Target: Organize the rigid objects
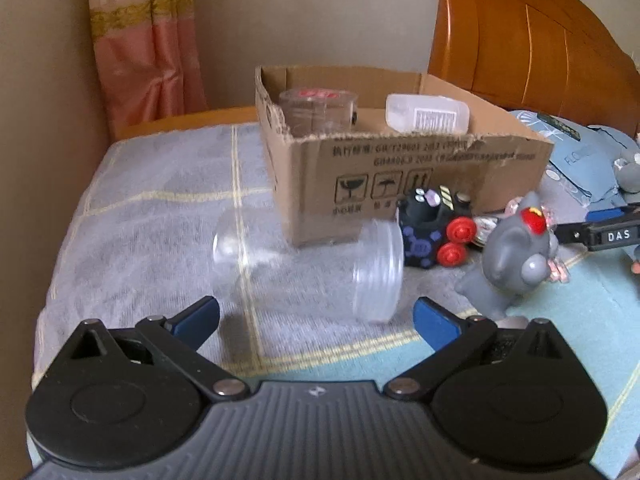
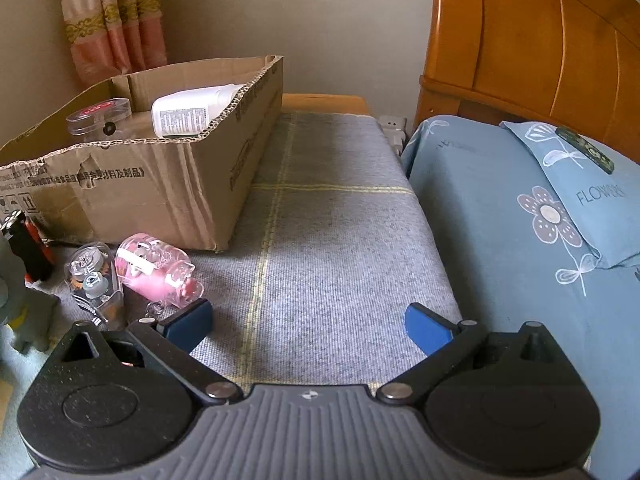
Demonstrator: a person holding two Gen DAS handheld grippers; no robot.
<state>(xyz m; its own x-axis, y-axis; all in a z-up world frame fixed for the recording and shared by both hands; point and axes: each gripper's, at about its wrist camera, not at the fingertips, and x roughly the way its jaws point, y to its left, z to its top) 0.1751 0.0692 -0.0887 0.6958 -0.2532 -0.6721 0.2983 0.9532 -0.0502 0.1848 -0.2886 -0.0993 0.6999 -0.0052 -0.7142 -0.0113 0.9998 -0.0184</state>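
Lying sideways just ahead of the wide-open left gripper [image 1: 316,320] jaws: clear jar [image 1: 312,268]; right gripper [image 2: 308,320] gapes over bare blanket [image 2: 340,240].

1 cardboard box [image 1: 400,168], 2 containers inside, 1 clear jar [image 1: 320,268] outside.

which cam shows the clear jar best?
Left wrist. The clear jar lies on its side straight ahead of the open left tool, whole though slightly blurred, in front of the box. The right wrist view does not show it at all.
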